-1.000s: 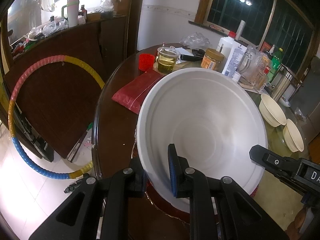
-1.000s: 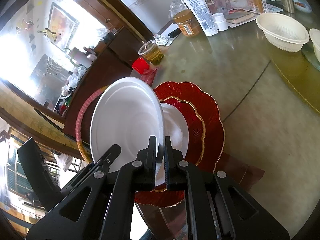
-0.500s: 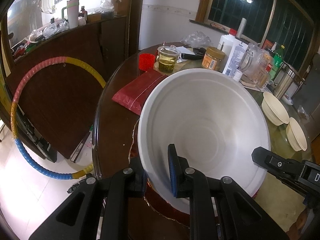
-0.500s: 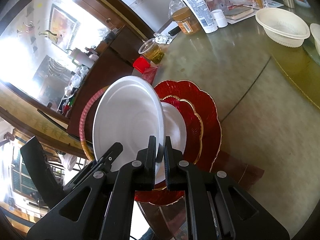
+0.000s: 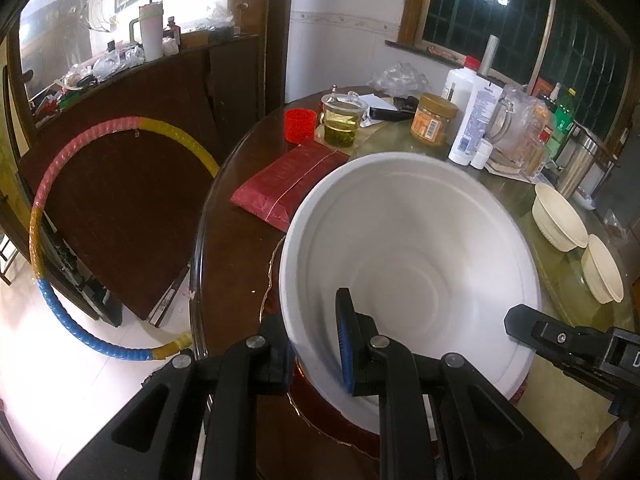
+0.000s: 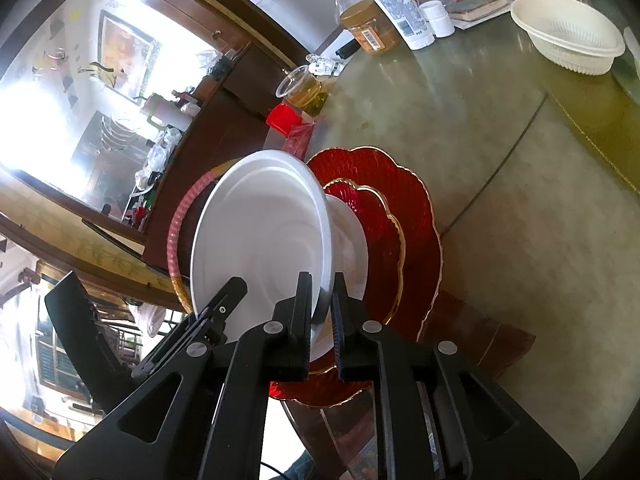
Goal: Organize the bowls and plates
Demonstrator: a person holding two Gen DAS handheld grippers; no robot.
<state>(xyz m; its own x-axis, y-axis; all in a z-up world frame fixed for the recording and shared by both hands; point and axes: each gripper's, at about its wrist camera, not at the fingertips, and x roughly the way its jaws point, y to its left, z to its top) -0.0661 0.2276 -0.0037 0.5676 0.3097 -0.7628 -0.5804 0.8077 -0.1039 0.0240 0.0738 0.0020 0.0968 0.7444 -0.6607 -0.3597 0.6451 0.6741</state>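
A large white bowl [image 5: 408, 248] is held tilted above a stack of plates. My left gripper [image 5: 316, 336] is shut on its near rim. My right gripper [image 6: 322, 296] is shut on the opposite rim of the same white bowl [image 6: 260, 240]. Under it lie a small white plate [image 6: 354, 248], a smaller red gold-rimmed plate [image 6: 380, 232] and a large red scalloped plate [image 6: 416, 224]. Two cream bowls [image 5: 560, 216] stand at the right of the table; one shows in the right wrist view [image 6: 568, 36].
At the back of the round table stand a red cup [image 5: 299, 125], a glass of tea [image 5: 340, 124], a jar [image 5: 432, 118], a white bottle [image 5: 472, 120] and a clear pitcher [image 5: 516, 128]. A red packet [image 5: 288, 180] lies left of the bowl. A hula hoop [image 5: 52, 208] leans off the table's left.
The white bowl has tipped a little more upright and shifted slightly right, still held by both grippers over the plate stack.
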